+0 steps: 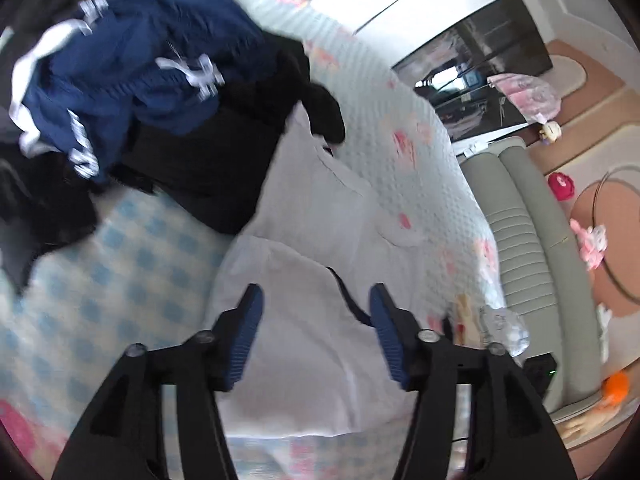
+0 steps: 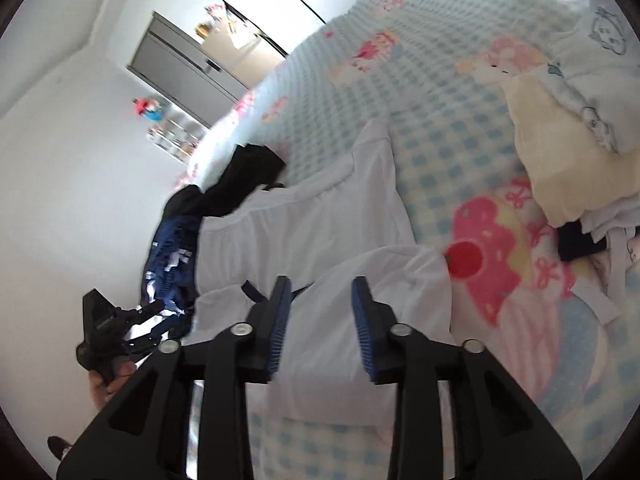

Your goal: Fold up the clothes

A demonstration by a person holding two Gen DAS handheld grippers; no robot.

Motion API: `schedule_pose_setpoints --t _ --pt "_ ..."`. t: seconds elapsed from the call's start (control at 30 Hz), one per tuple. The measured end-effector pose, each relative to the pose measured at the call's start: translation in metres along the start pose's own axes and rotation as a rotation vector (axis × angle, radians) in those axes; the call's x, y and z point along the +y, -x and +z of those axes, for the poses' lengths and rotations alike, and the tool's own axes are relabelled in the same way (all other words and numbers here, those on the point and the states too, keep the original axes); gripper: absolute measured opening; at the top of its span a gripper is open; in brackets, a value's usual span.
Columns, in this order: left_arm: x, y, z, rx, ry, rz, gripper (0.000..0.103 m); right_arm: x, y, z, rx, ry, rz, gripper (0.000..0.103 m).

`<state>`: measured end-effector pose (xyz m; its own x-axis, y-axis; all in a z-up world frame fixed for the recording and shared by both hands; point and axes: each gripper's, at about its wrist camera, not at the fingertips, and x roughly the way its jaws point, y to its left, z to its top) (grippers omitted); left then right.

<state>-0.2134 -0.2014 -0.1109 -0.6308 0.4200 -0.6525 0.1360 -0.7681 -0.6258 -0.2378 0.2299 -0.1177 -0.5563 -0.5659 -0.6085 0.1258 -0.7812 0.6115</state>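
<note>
Bed: while both tools hang above it, the wide bed under a pale blue-and-white checked cartoon-print blanket (image 2: 460, 152) carries everything in view.
Unfolded heap: a jumble of navy white-striped and black garments (image 1: 132, 92) sits toward the blanket's far left corner in the left view.
Garment in hand: a white cotton T-shirt with a dark navy neckline (image 2: 320, 232) lies spread near the blanket's near edge, partly doubled over, its far end touching the dark heap.
Finished stack: folded cream and pale printed clothes (image 2: 560, 152) rest at the blanket's right edge.
Left gripper (image 1: 316, 312): jaws stand wide apart over the shirt, nothing between the blue pads.
Right gripper (image 2: 320, 304): jaws part-open above the shirt, gripping nothing.
Doing it well: judging by the lie, pinch matching corners, keep both hands level, and flatten ridges before the next fold.
Room: white walls, grey padded bed frame (image 1: 520, 220), dark cabinet (image 1: 480, 80).
</note>
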Motion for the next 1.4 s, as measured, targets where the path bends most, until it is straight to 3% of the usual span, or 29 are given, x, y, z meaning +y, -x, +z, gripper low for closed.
schedule_pose_setpoints --t 0.07,0.17,0.23,0.37,0.43,0.5,0.57,0.63,0.7,0.8,0.87,0.9,0.93,0.97,1.0,1.1,1.2,1.23,1.3,1.37,1.4 --pt "0.01 0.003 -0.019 0.003 -0.014 0.044 0.068 -0.005 0.01 -0.009 0.0 0.039 -0.054 0.057" --pt "0.037 -0.004 -0.047 0.064 0.145 -0.102 0.068 -0.02 0.005 -0.029 0.084 0.051 -0.08 0.061" --pt "0.051 -0.01 -0.061 0.078 0.268 -0.159 0.068 -0.028 0.0 -0.041 0.131 0.051 -0.081 0.061" --pt "0.051 -0.022 -0.069 0.046 0.238 -0.051 0.068 -0.041 -0.008 -0.05 0.117 0.013 -0.104 0.063" --pt "0.042 -0.024 -0.068 0.056 0.17 0.068 0.068 -0.052 -0.01 -0.048 0.097 -0.044 -0.127 0.064" --pt "0.036 -0.009 -0.071 -0.009 0.142 0.113 0.068 -0.061 -0.01 -0.045 0.074 -0.099 -0.138 0.064" --pt "0.039 -0.007 -0.074 -0.005 0.12 0.103 0.07 -0.06 -0.005 -0.044 0.059 -0.1 -0.109 0.069" --pt "0.046 -0.012 -0.075 0.021 0.118 0.092 0.071 -0.058 -0.01 -0.045 0.111 -0.072 -0.052 0.078" --pt "0.055 -0.016 -0.075 0.015 0.193 0.047 0.071 -0.059 -0.021 -0.046 0.181 -0.085 0.024 0.078" --pt "0.055 -0.025 -0.075 0.014 0.24 -0.015 0.069 -0.056 -0.032 -0.043 0.198 -0.078 0.028 0.078" --pt "0.047 -0.03 -0.076 0.024 0.216 0.011 0.06 -0.056 -0.041 -0.043 0.203 -0.067 0.006 0.068" --pt "0.043 -0.032 -0.076 0.029 0.204 0.025 0.048 -0.055 -0.045 -0.044 0.213 -0.068 -0.009 0.063" --pt "0.038 -0.028 -0.077 0.019 0.189 -0.006 0.044 -0.05 -0.043 -0.045 0.23 -0.059 -0.029 0.056" --pt "0.033 -0.022 -0.077 0.006 0.174 -0.045 0.044 -0.042 -0.039 -0.048 0.244 -0.032 -0.026 0.054" --pt "0.029 -0.019 -0.078 -0.004 0.149 -0.032 0.046 -0.029 -0.031 -0.05 0.245 0.016 0.007 0.054" --pt "0.037 -0.023 -0.082 -0.021 0.129 0.086 0.057 -0.008 -0.022 -0.055 0.225 0.12 0.009 0.055" --pt "0.07 -0.03 -0.088 -0.018 0.253 -0.001 0.06 -0.028 -0.043 -0.056 0.251 0.068 -0.082 0.067" --pt "0.07 -0.029 -0.087 -0.023 0.239 0.002 0.052 -0.04 -0.049 -0.057 0.261 0.014 -0.066 0.067" --pt "0.068 -0.027 -0.085 -0.031 0.196 0.02 0.025 -0.052 -0.05 -0.058 0.23 -0.043 -0.019 0.066" --pt "0.061 -0.019 -0.081 -0.051 0.19 0.018 0.02 -0.049 -0.043 -0.058 0.185 -0.037 -0.001 0.035" --pt "0.054 -0.013 -0.08 -0.062 0.179 0.012 0.019 -0.042 -0.036 -0.057 0.163 -0.02 0.0 0.031"
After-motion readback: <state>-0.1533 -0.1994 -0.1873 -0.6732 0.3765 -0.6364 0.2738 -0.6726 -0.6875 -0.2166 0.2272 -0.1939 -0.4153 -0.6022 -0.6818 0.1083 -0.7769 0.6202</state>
